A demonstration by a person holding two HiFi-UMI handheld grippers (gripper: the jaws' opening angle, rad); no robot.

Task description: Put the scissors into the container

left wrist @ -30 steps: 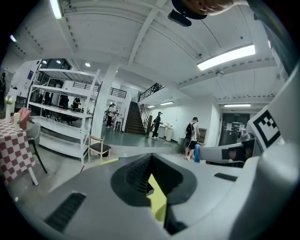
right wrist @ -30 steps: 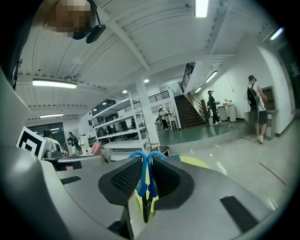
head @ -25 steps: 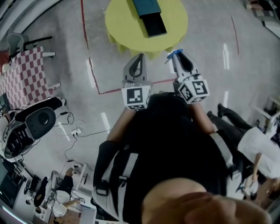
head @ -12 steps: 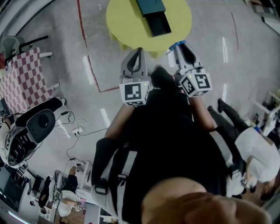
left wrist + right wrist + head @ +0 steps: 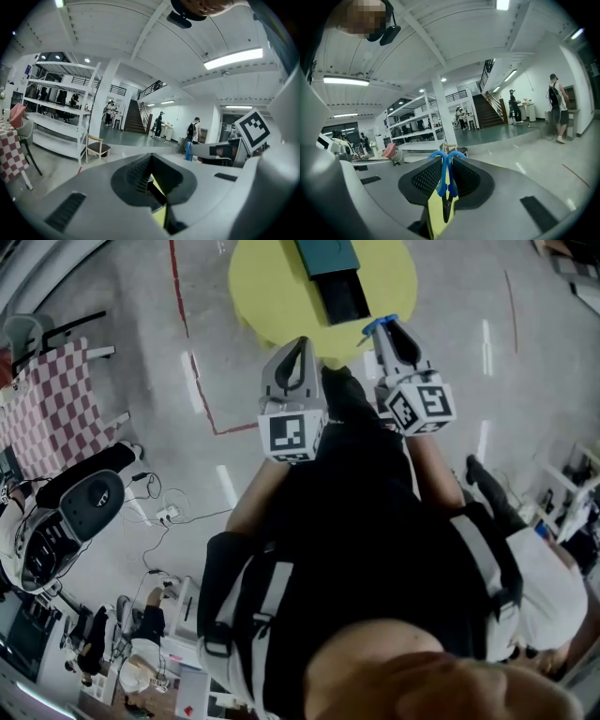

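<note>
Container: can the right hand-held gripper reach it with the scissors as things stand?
Probably yes. The right hand-held gripper, shut on the scissors, is at the table's near edge, and bare tabletop is all that lies between it and the container.

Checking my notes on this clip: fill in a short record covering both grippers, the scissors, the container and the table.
left gripper: shut, empty
right gripper: shut on the scissors
scissors: blue handles at the jaw tips, blades pointing back toward the gripper body
container: dark box on the table, ahead of both grippers
table: round, yellow; both grippers at its near edge
progress: scissors not yet in the container
</note>
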